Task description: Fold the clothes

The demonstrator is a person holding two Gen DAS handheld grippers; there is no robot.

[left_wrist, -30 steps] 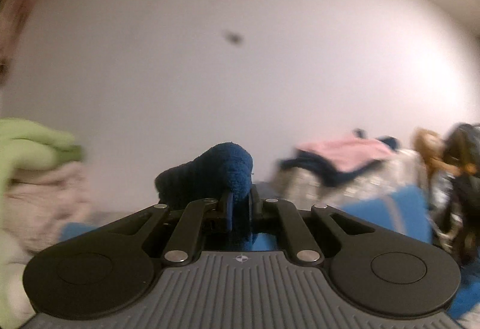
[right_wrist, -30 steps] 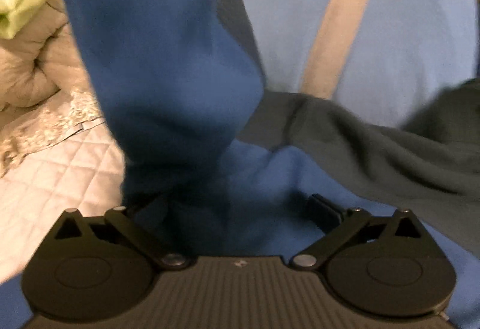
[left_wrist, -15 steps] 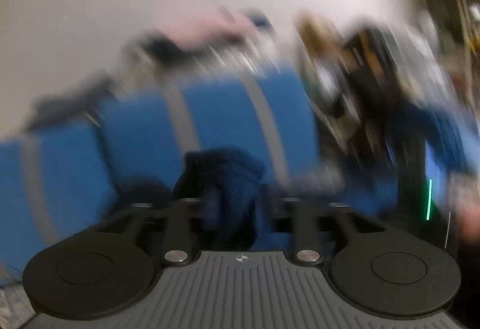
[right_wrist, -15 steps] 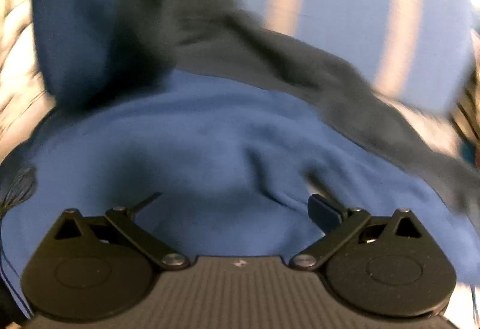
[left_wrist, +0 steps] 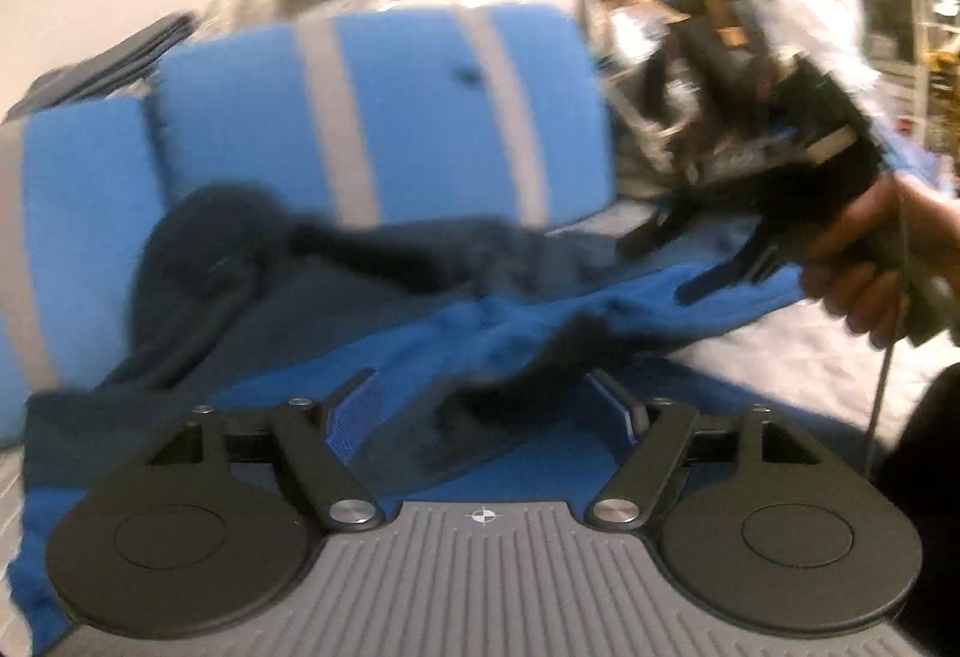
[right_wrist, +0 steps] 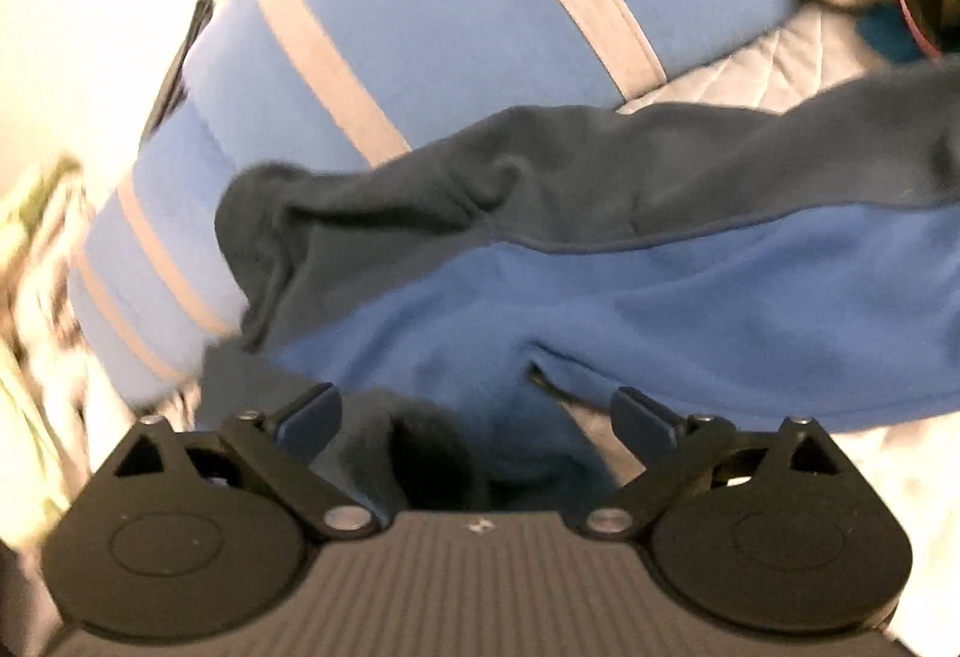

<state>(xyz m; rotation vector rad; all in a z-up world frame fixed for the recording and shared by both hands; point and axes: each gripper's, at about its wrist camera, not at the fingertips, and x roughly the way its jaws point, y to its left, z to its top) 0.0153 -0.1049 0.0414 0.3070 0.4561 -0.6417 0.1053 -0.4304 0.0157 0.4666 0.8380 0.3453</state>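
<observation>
A blue and dark grey fleece garment (left_wrist: 480, 333) lies spread and rumpled on the bed, against a striped cushion. My left gripper (left_wrist: 483, 405) is open just above its near part, and a dark fold sits loose between the fingers. In the right wrist view the garment (right_wrist: 660, 297) stretches across, grey band on top and blue below. My right gripper (right_wrist: 480, 411) is open over a bunched cuff or edge, not clamped on it. The left wrist view also shows the right gripper (left_wrist: 678, 261), held in a person's hand (left_wrist: 858, 267), at the garment's far right end.
A blue cushion with grey stripes (left_wrist: 384, 105) stands behind the garment. A heap of bags and clothes (left_wrist: 708, 57) is piled at the back right. White quilted bedding (left_wrist: 780, 357) lies on the right. A white wall rises behind.
My left gripper was shut on a wad of blue cloth and is now open. It swung down from the wall towards the bed. The garment hung in front of the right gripper; now it lies spread.
</observation>
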